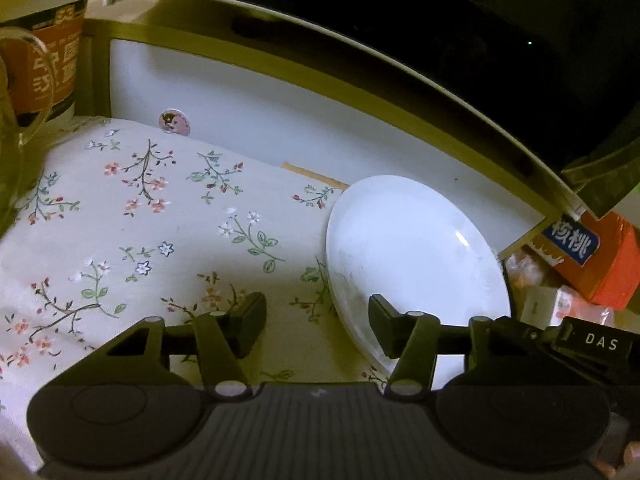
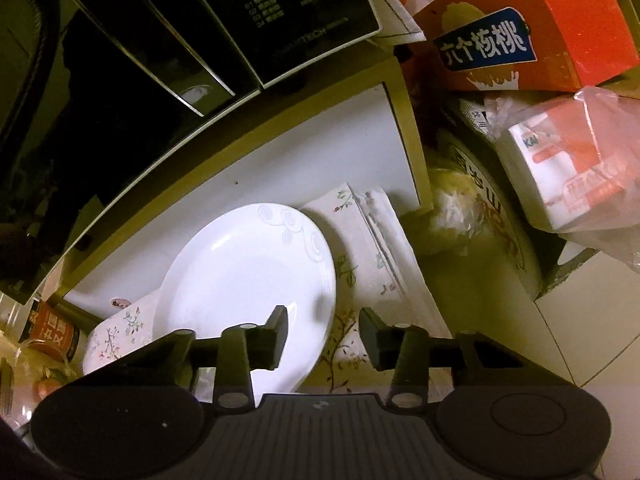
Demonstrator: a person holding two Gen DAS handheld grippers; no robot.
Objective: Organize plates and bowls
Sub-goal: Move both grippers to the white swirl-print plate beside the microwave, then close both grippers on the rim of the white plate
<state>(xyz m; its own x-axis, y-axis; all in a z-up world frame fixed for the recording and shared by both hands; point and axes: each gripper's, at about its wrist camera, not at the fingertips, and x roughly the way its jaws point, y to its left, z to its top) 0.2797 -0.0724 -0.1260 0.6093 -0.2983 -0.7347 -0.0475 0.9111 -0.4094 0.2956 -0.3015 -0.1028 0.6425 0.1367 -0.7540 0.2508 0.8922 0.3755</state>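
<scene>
Left wrist view: left gripper (image 1: 318,330) low over a floral cloth (image 1: 132,216) on the tabletop, jaws partly apart, nothing pressed between the pads; left finger above bare cloth, right finger (image 1: 382,326) in front of the near left rim of a white plate (image 1: 408,248); contact with the rim not clear. Plate flat on the cloth at the right, close to a white panel (image 1: 248,120) behind. Printed cup (image 1: 52,52) at far left, a red carton (image 1: 592,256) at far right past the tabletop edge. Right wrist view: right gripper (image 2: 322,336) over the same plate's (image 2: 244,276) near right rim, jaws narrowed yet apart, rim in the gap, left finger (image 2: 276,336) above the plate's inner face, right finger above the cloth (image 2: 384,248); no grip visible, pads seemingly clear of the rim. Faint swirl pattern on the plate's far rim. Red carton (image 2: 532,28) and a bagged white box (image 2: 568,176) up at right, black appliance front (image 2: 248,12) above.
</scene>
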